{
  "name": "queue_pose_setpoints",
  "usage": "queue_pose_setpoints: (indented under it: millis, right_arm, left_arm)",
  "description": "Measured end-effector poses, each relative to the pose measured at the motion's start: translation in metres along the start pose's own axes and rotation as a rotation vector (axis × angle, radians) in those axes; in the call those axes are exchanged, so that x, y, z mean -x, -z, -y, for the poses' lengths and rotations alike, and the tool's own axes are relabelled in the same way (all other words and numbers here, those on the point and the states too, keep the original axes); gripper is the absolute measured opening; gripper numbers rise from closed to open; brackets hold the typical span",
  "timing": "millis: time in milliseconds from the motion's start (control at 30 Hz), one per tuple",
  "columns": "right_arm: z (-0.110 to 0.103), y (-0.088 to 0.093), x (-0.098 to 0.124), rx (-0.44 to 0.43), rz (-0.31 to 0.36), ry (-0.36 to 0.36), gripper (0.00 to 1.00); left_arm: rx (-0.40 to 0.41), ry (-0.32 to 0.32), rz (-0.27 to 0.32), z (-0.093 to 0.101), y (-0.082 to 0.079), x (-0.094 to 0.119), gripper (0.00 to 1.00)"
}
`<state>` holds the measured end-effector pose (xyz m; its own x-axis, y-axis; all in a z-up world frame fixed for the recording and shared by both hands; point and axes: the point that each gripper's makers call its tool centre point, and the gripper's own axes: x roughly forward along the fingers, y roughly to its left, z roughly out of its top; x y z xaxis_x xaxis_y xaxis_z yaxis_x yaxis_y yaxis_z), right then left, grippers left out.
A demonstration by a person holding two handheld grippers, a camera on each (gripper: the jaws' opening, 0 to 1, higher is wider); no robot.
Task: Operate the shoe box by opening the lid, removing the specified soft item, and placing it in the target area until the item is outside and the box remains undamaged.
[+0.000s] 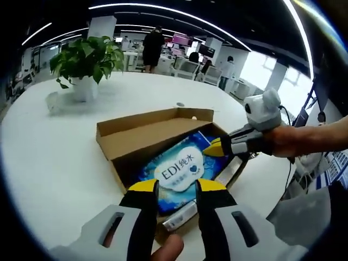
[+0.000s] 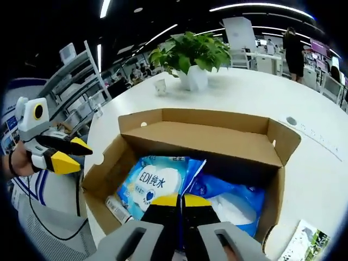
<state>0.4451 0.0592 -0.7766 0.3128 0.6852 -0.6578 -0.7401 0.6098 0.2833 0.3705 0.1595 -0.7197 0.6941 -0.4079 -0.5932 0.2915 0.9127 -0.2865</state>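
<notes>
An open brown cardboard shoe box lies on a white table, its lid flap folded back. Inside is a blue soft packet with a white label, a second blue-and-white packet beside it, and a thin white tube along one wall. My left gripper is open at the box's near edge, with nothing between its jaws. My right gripper reaches into the box, jaws together on a raised edge of the labelled packet.
A potted green plant stands further back on the round white table, with a small white object near it. A printed leaflet lies beside the box. Desks, shelves and people fill the office behind.
</notes>
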Motion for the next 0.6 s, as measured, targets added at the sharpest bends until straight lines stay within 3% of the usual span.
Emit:
queue_pose_setpoints:
  millis: [367,600]
  right_arm:
    - [0.013,-0.004,0.020,0.003,0.025,0.037,0.00]
    - [0.032,-0.001,0.035,-0.018,0.043,0.083,0.00]
  left_arm:
    - [-0.021,0.016,-0.058,0.006,0.003,-0.022,0.27]
    - [0.003,0.025,-0.109,0.010,0.013,-0.043,0.27]
